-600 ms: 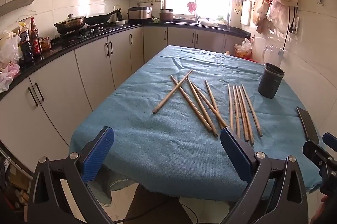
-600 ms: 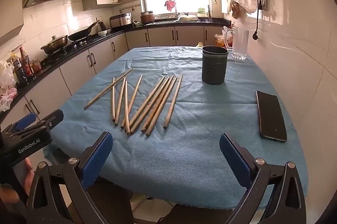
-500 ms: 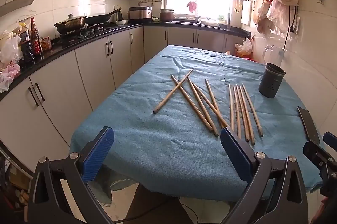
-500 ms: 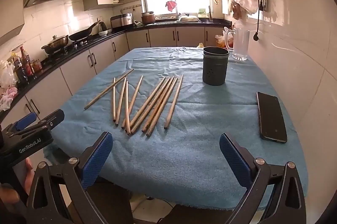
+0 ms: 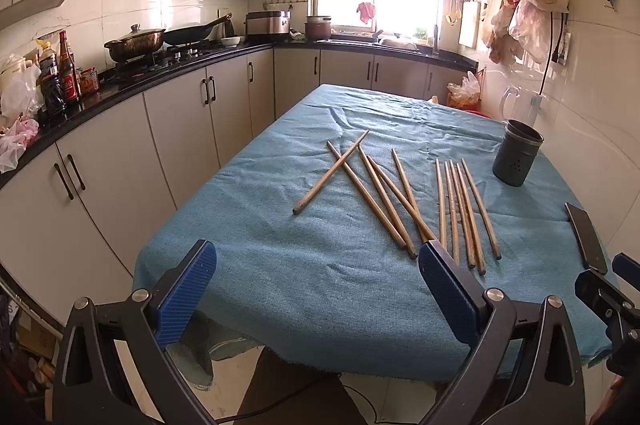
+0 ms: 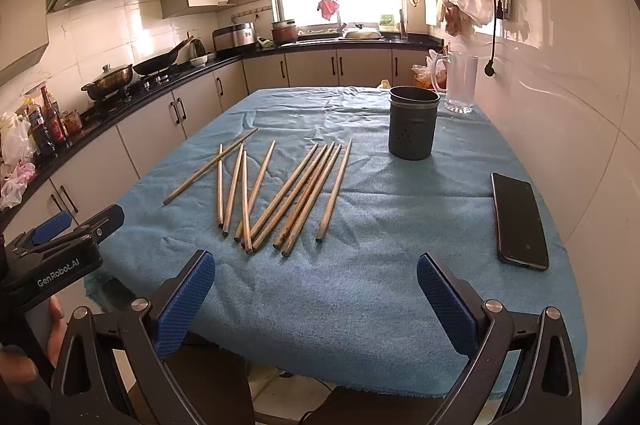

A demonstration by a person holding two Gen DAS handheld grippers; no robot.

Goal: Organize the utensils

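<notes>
Chopsticks (image 6: 280, 193) scattered on blue-clothed worktop (image 6: 360, 297), dark holder (image 6: 412, 129) upright beyond — left tongs (image 5: 316, 289) and right tongs (image 6: 316, 289) both spread wide, gripping nothing

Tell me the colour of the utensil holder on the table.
Dark grey utensil holder, with small holes in its side; clearest in the right wrist view.

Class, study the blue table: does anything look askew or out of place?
Yes. The chopsticks lie loose on the cloth rather than in the dark holder. The leftmost one crosses its neighbour at a slant. A phone also lies there.
</notes>
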